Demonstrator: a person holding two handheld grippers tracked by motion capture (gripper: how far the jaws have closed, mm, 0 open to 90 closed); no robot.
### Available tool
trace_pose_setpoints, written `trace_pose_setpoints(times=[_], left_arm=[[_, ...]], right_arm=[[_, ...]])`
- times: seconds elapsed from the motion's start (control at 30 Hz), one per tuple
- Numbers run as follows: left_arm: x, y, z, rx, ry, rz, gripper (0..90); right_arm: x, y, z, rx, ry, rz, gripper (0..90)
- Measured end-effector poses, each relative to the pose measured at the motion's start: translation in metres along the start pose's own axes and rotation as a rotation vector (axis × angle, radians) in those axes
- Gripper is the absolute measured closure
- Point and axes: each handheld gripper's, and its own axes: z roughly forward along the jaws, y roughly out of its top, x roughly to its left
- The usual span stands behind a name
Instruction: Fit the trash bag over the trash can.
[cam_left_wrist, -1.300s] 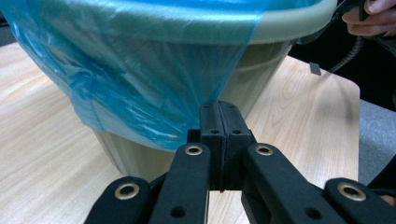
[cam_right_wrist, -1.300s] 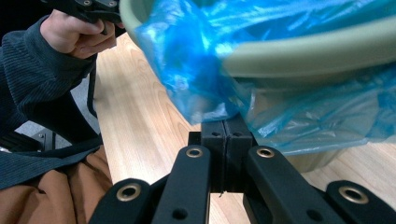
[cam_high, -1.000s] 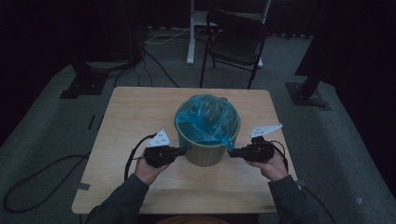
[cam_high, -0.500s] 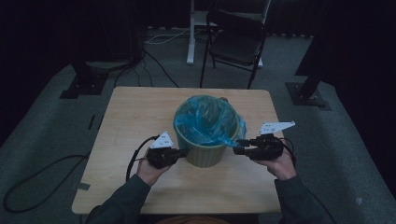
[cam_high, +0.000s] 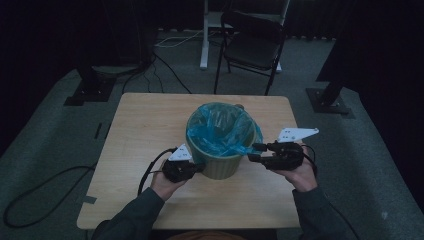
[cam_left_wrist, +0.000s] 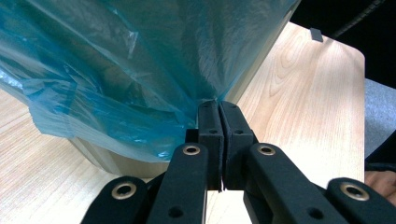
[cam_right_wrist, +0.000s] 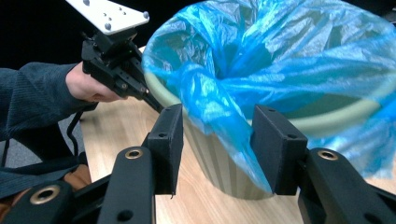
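Note:
A pale green bin (cam_high: 222, 167) lined with a blue plastic bag (cam_high: 220, 131) stands mid-table. My left gripper (cam_high: 200, 167) is at the bin's left side, shut on the bag's hanging edge (cam_left_wrist: 116, 70); its jaws (cam_left_wrist: 218, 105) meet with film pinched between them. My right gripper (cam_high: 254, 152) is at the bin's right side. Its jaws have just been opening and now stand open (cam_right_wrist: 219, 112), with a loose fold of the bag (cam_right_wrist: 210, 107) hanging between them, not pressed. The left gripper (cam_right_wrist: 156, 103) also shows across the bin (cam_right_wrist: 219, 161).
The wooden table (cam_high: 150, 125) has bare room around the bin on all sides. Behind it stand a black folding chair (cam_high: 250, 45), a white desk leg (cam_high: 204, 35) and two dark stand bases (cam_high: 90, 92) (cam_high: 327, 102). A cable (cam_high: 40, 190) lies on the floor at the left.
My right gripper has opened and let go of the bag's edge, moving a little up and away to the right. The stretched bag has dropped back. The left gripper has stayed put.

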Motion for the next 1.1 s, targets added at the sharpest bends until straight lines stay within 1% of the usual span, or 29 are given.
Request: trace_pose_setpoints(times=[0.03, 0.1, 0.13, 0.17, 0.2, 0.23, 0.27, 0.3, 0.33, 0.4, 0.43, 0.47, 0.5, 0.53, 0.6, 0.63, 0.7, 0.77, 0.9, 0.93, 1.0, 1.03, 1.07, 1.1], left_arm=[[0.000, 0.000, 0.000, 0.000, 0.000, -0.001, 88.3], [-0.001, 0.000, -0.001, 0.000, 0.001, 0.001, 88.3], [-0.001, 0.000, -0.001, 0.001, 0.001, 0.003, 88.2], [-0.001, 0.000, -0.002, -0.004, 0.001, 0.004, 88.1], [-0.002, 0.000, -0.003, -0.011, -0.001, 0.005, 88.0], [-0.002, 0.000, -0.003, -0.011, -0.001, 0.005, 88.0], [-0.003, 0.001, -0.005, -0.029, -0.007, 0.009, 88.0], [-0.004, 0.001, -0.006, -0.035, -0.008, 0.008, 87.9], [-0.005, 0.002, -0.007, -0.043, -0.012, 0.014, 87.7], [-0.008, 0.004, -0.009, -0.059, -0.016, 0.019, 87.4], [-0.008, 0.004, -0.009, -0.059, -0.016, 0.019, 87.2], [-0.010, 0.006, -0.010, -0.068, -0.019, 0.027, 87.2], [-0.011, 0.007, -0.010, -0.070, -0.021, 0.032, 86.9], [-0.012, 0.008, -0.009, -0.073, -0.020, 0.035, 86.8], [-0.014, 0.009, -0.007, -0.071, -0.023, 0.040, 86.6], [-0.014, 0.009, -0.007, -0.071, -0.023, 0.040, 86.5], [-0.014, 0.009, -0.002, -0.059, -0.027, 0.045, 86.6], [-0.015, 0.008, 0.001, -0.048, -0.031, 0.046, 86.9], [-0.010, 0.004, 0.003, -0.023, -0.020, 0.035, 87.6], [-0.009, 0.002, 0.003, -0.014, -0.012, 0.033, 87.6], [-0.006, 0.000, 0.003, -0.004, -0.003, 0.019, 87.3], [-0.005, -0.001, 0.002, -0.004, 0.003, 0.016, 87.1], [-0.005, -0.001, 0.002, -0.004, 0.003, 0.016, 86.8], [-0.003, -0.002, 0.000, -0.007, 0.010, 0.011, 86.8]], right_arm=[[0.000, 0.001, 0.001, 0.001, -0.003, -0.003, 54.7], [-0.001, 0.002, 0.008, 0.030, -0.012, -0.002, 73.3], [-0.001, 0.001, 0.010, 0.040, -0.015, 0.000, 81.2], [-0.002, -0.001, 0.011, 0.049, -0.014, 0.005, 86.3], [-0.004, -0.003, 0.011, 0.057, -0.009, 0.017, 89.3], [-0.004, -0.003, 0.011, 0.057, -0.009, 0.017, 89.3], [-0.005, -0.006, 0.012, 0.069, -0.001, 0.025, 89.9], [-0.007, -0.012, 0.015, 0.098, 0.006, 0.037, 90.0], [-0.007, -0.014, 0.016, 0.105, 0.004, 0.037, 90.0], [-0.011, -0.020, 0.020, 0.122, 0.008, 0.059, 90.0], [-0.011, -0.020, 0.020, 0.122, 0.008, 0.059, 90.0], [-0.013, -0.024, 0.023, 0.131, 0.011, 0.079, 90.0], [-0.017, -0.028, 0.029, 0.149, 0.005, 0.108, 90.0], [-0.019, -0.031, 0.033, 0.152, 0.006, 0.117, 90.0], [-0.023, -0.034, 0.038, 0.166, 0.004, 0.138, 90.0], [-0.023, -0.034, 0.038, 0.166, 0.004, 0.138, 90.0], [-0.028, -0.038, 0.043, 0.184, -0.008, 0.162, 90.0], [-0.030, -0.041, 0.045, 0.190, -0.005, 0.180, 90.0], [-0.032, -0.044, 0.044, 0.193, -0.007, 0.191, 89.3], [-0.032, -0.044, 0.043, 0.189, -0.011, 0.189, 87.3], [-0.033, -0.042, 0.037, 0.169, -0.010, 0.190, 76.6], [-0.034, -0.041, 0.034, 0.165, -0.007, 0.187, 73.6], [-0.034, -0.041, 0.034, 0.165, -0.007, 0.187, 73.6], [-0.035, -0.040, 0.031, 0.152, -0.009, 0.186, 70.5]])
